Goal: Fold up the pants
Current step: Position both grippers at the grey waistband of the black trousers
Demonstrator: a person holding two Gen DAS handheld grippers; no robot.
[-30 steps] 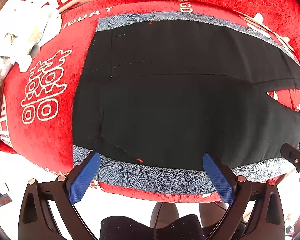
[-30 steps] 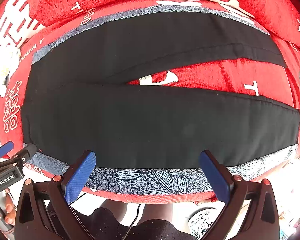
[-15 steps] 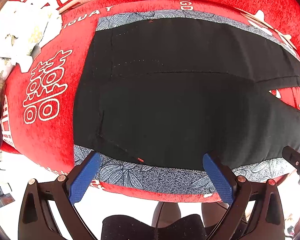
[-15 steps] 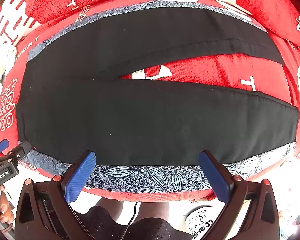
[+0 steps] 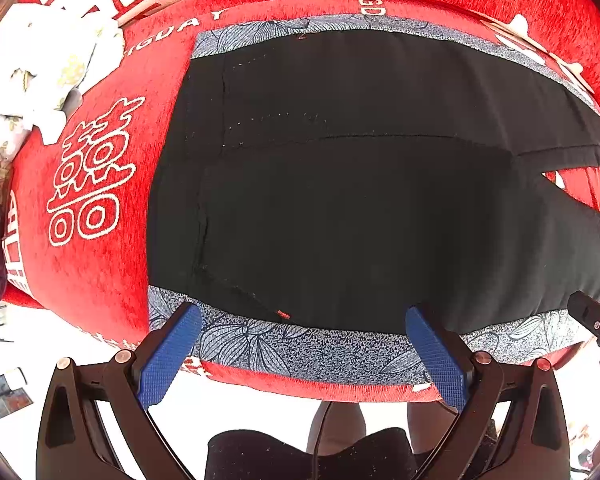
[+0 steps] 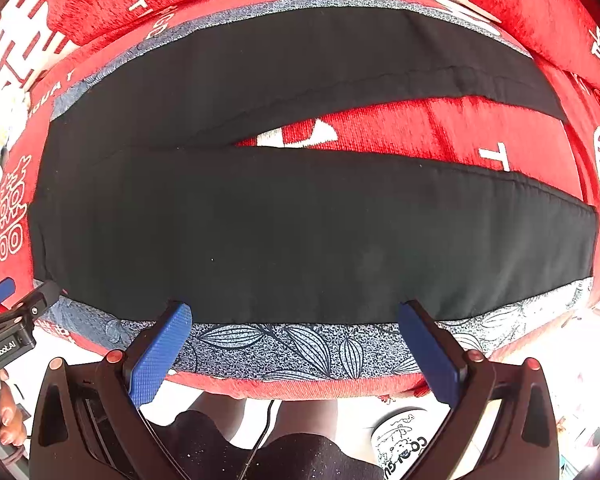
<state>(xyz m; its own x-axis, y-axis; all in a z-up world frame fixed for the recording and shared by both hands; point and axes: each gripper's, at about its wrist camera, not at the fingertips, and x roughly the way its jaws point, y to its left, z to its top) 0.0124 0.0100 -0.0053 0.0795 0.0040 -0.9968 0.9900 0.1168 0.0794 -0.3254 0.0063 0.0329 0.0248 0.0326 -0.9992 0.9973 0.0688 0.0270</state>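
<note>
Red sofa cover (image 5: 92, 272), crumpled white cloth (image 5: 40, 76)

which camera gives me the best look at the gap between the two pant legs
The right wrist view: the black pants spread their legs apart there, with the red cover showing along the whole gap. The left wrist view faces the waist end and catches only the gap's start at its right edge.

Black gripper frames (image 5: 300, 340), textured blue pads (image 6: 160, 356), copper screws, black shorts (image 6: 300, 456)

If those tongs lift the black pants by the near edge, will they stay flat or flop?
Probably flop: the black pants lie limp, following the cushion's curve. Likely light, since the cloth looks thin. The open right tongs might drag the leaf-print cloth underneath.
</note>
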